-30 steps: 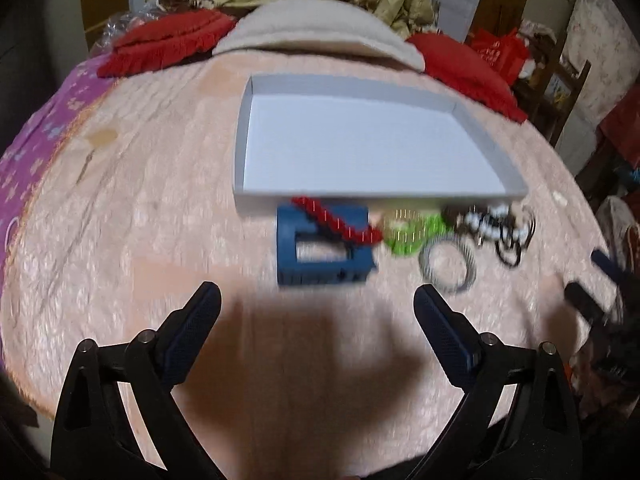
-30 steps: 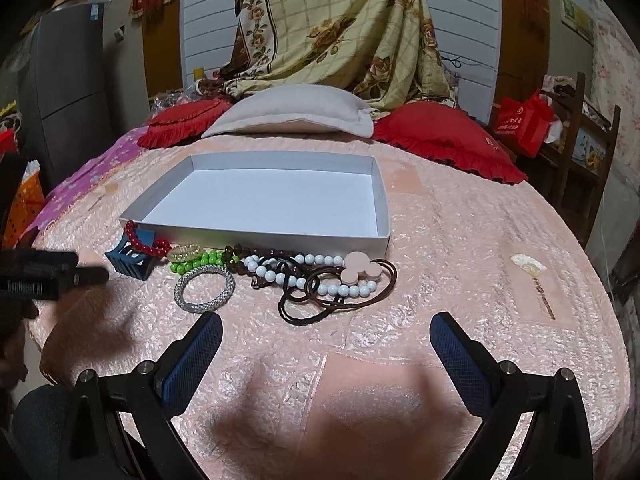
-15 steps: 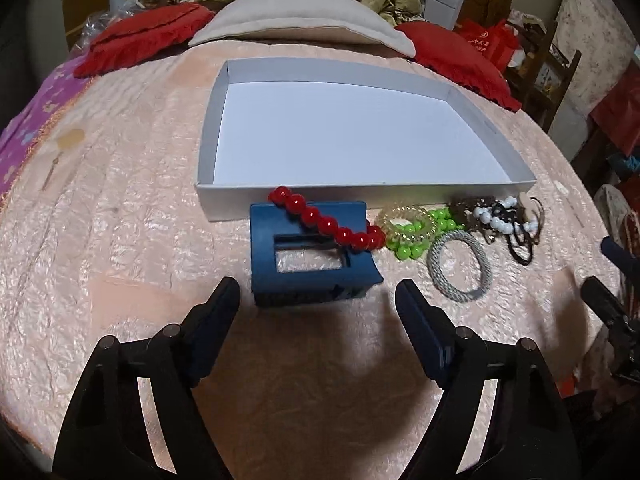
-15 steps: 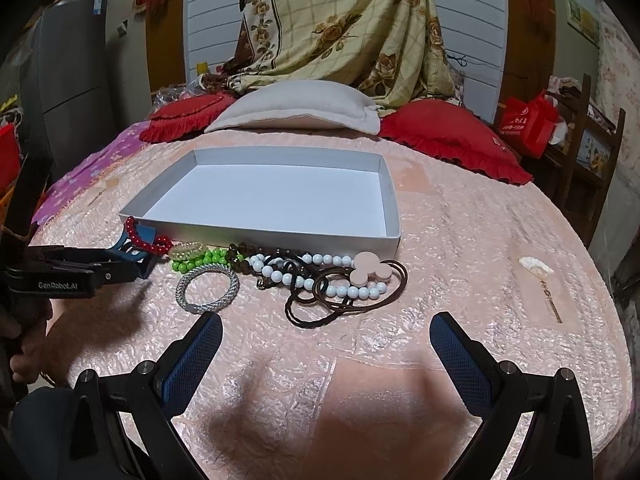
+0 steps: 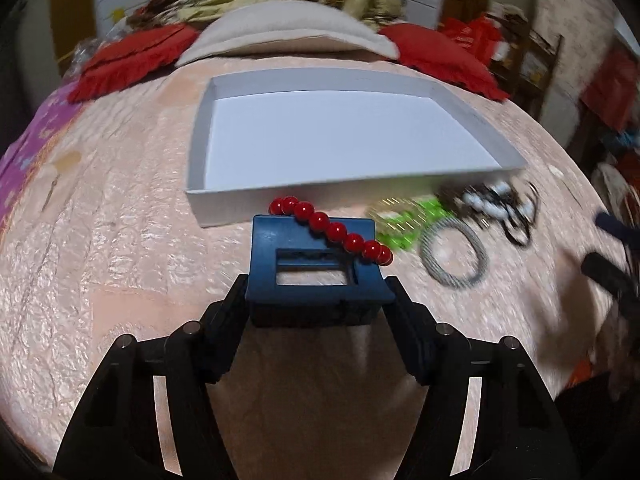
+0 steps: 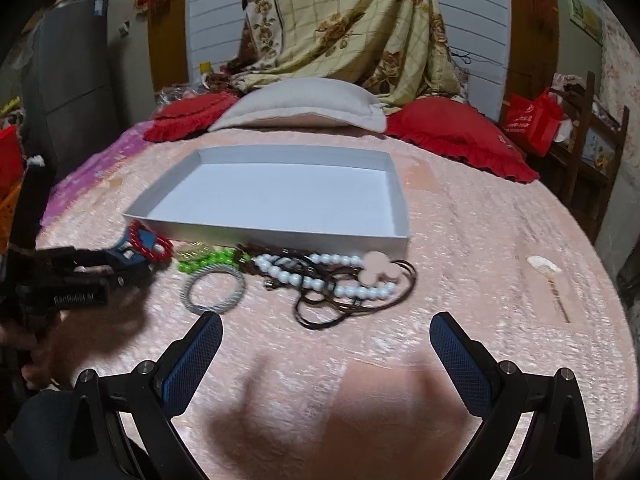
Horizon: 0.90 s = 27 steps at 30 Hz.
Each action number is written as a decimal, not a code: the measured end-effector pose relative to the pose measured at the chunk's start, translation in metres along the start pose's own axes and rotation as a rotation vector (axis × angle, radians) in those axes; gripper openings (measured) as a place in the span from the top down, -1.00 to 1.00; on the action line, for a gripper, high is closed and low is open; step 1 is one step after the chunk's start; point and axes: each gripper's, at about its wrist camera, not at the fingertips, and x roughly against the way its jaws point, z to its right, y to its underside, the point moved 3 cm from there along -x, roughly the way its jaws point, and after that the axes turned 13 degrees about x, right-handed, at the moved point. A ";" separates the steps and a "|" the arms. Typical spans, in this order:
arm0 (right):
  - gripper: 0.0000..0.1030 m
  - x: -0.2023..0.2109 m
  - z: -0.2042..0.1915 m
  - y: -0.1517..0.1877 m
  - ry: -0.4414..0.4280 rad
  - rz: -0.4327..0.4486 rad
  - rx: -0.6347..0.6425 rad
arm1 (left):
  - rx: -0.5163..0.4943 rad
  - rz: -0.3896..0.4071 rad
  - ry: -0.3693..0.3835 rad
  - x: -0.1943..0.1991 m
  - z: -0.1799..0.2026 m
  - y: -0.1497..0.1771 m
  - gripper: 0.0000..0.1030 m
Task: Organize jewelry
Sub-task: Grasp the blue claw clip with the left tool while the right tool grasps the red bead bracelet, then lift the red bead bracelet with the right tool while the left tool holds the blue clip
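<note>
Both L gripper point(image 5: 316, 300) fingers pinch blue hair claw point(image 5: 314, 268), red beads point(image 5: 332, 232) draped on top; R gripper point(image 6: 326, 356) wide, holding nothing.

Ahead of me a pink bedspread point(image 6: 460, 240); pillows point(image 6: 300, 106) top centre, wooden chair point(image 6: 592, 152) far right.

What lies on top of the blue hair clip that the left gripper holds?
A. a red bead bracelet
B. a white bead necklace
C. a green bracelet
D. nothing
A: the red bead bracelet is draped across the blue hair clip between the left gripper's fingers.
</note>
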 end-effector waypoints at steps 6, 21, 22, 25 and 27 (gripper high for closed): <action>-0.77 -0.011 -0.030 -0.019 -0.230 0.064 0.030 | -0.124 -0.010 0.106 0.006 0.009 0.020 -0.27; 0.29 -0.053 -0.134 -0.045 -0.463 0.123 0.289 | -0.170 -0.012 0.196 0.018 0.002 0.035 -0.27; 0.34 -0.056 -0.138 -0.046 -0.465 0.120 0.297 | -0.171 -0.013 0.197 0.018 0.002 0.035 -0.27; 0.44 -0.068 -0.145 -0.048 -0.441 0.096 0.310 | -0.175 -0.011 0.200 0.019 0.003 0.036 -0.27; 0.56 -0.074 -0.145 -0.050 -0.433 0.088 0.304 | -0.173 -0.014 0.203 0.020 0.002 0.037 -0.27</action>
